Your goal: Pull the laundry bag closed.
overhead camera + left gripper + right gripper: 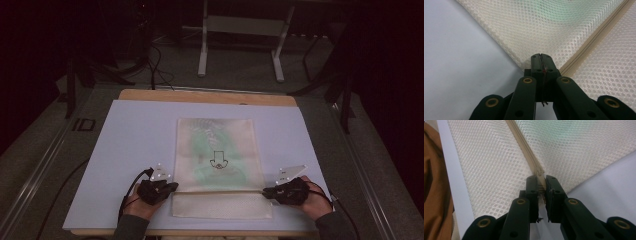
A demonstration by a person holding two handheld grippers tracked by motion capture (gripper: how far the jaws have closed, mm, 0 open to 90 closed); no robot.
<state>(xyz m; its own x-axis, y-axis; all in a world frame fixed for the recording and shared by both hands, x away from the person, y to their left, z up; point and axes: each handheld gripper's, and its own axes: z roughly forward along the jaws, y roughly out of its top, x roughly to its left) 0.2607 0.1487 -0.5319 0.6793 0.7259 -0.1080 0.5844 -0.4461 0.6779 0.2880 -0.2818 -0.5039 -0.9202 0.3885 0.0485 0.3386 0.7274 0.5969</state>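
A cream mesh bag [220,155] lies flat on the pale blue sheet [130,135] that covers the tabletop [150,94], and everything here is placed against that bag. Its long axis runs away from the person, from the near edge of the sheet toward the far wooden edge of the tabletop. Something green shows through the mesh in the far part, with a small black drawn mark over the middle of the bag. A beige zipper band [220,191] crosses the bag from side to side, near its close end, at right angles to the long axis; a short strip of mesh lies on the person's side of the band.

At the bag's left edge, right where the zipper band ends, sits the left tool [172,187]. In the left gripper view its jaws are pressed together, left tool [541,56] pinching the bag's side edge just beside the band [596,37], with mesh bag [529,27] spreading away beyond the tips.

At the bag's right edge, the right tool [266,191] meets the other end of the band. In the right gripper view the right tool [541,181] has the zipper band [524,142] end running straight in between its jaws, clamped on it, mesh bag [486,167] on either side.

A hand [142,205] holds each tool, both on the person's side of the bag.
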